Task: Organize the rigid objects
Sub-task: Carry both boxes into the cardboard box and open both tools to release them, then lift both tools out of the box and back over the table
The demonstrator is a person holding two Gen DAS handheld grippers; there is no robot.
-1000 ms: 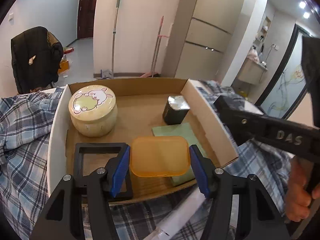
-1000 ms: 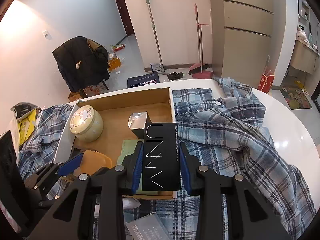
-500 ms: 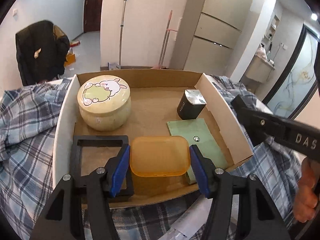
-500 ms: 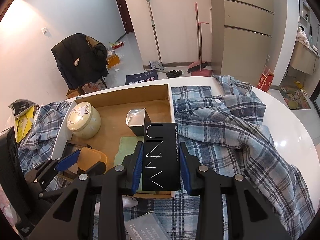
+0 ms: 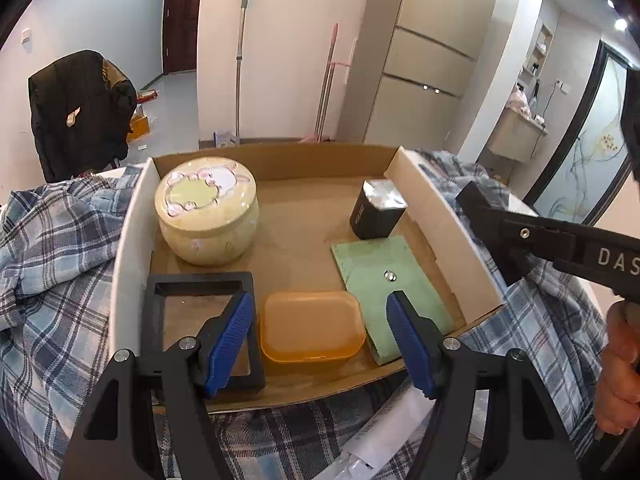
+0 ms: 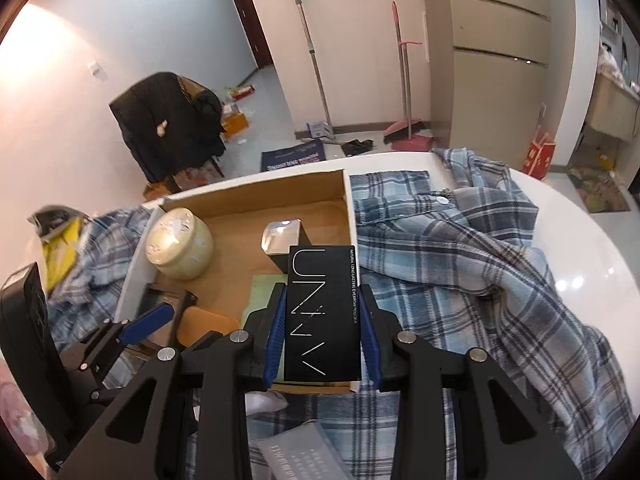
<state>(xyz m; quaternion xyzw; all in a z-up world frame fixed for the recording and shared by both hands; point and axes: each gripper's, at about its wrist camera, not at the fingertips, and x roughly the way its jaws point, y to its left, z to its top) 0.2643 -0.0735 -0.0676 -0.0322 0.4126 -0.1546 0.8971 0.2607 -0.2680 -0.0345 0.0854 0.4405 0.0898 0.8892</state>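
Over the cardboard box [image 6: 348, 216], the right gripper [image 6: 322, 336] pinches a black carton [image 6: 323, 312]; the left gripper [image 5: 322, 336] is opening around the orange case [image 5: 312, 330] (pads clear), and the carton could catch the box wall.

The box [image 5: 440, 216] is matt brown cardboard; the orange case [image 5: 312, 330] looks like translucent plastic; the shirt [image 6: 460, 264] is soft checked cloth.
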